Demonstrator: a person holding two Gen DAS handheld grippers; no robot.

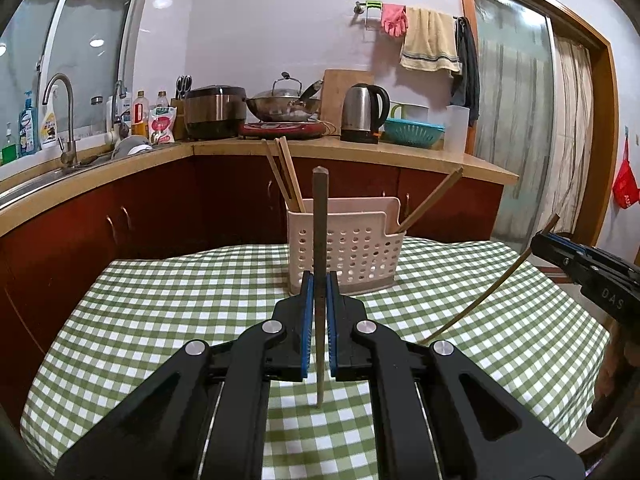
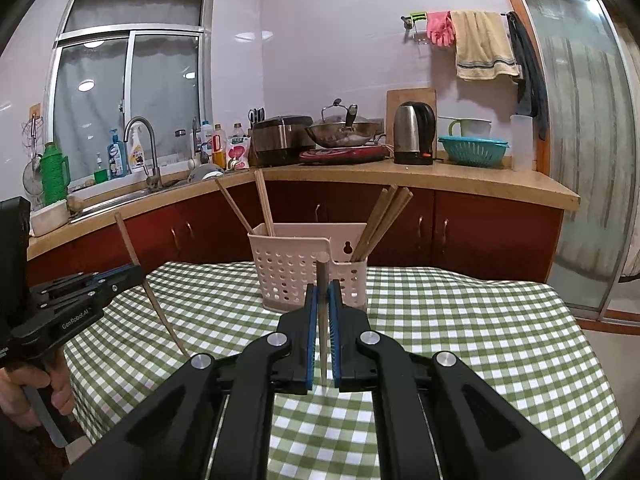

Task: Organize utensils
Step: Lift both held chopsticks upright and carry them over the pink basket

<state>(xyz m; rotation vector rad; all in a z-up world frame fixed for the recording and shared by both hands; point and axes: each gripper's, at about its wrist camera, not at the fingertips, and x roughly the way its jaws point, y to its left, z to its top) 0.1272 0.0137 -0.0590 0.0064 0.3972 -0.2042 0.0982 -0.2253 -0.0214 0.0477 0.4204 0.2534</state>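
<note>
A pink perforated utensil holder point(image 1: 352, 252) stands on the checked table, also in the right wrist view point(image 2: 304, 268). Chopsticks point(image 1: 286, 176) lean in its left compartment and more point(image 2: 382, 220) in its right one. My left gripper point(image 1: 320, 280) is shut on a dark wooden chopstick point(image 1: 320, 240), held upright in front of the holder. My right gripper point(image 2: 323, 290) is shut on another chopstick point(image 2: 323, 320), also upright, close before the holder. The right gripper shows at the right in the left wrist view point(image 1: 540, 240), and the left gripper at the left in the right wrist view point(image 2: 138, 272).
The table has a green-and-white checked cloth point(image 1: 160, 320). Behind it runs a wooden counter point(image 1: 360, 152) with red cabinets, a sink and tap point(image 1: 64, 120), a rice cooker, a wok, a kettle point(image 1: 364, 112) and a teal colander point(image 1: 414, 130). A glass door is at the right.
</note>
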